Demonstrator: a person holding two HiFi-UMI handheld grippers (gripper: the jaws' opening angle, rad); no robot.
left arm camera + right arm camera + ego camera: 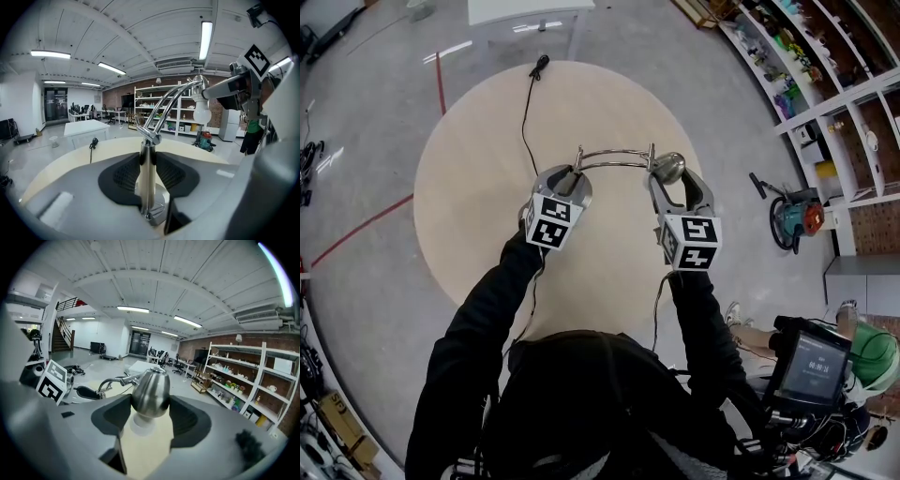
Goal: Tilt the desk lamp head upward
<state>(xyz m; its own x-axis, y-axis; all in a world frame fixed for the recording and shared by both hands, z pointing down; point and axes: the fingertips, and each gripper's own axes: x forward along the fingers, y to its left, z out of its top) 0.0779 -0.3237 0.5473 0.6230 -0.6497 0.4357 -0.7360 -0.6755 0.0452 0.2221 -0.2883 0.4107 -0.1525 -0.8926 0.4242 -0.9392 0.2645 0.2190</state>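
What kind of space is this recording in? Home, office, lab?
Most likely a lab or workshop space, not a home: bare concrete floor with red tape lines, white open shelving against a brick wall, and a shop vacuum parked beside it.

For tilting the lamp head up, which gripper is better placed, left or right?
Right. The right gripper is already clamped on the lamp head itself, so it can likely swing it up directly. The left gripper is closed on the upright post, which suits bracing, not tilting.
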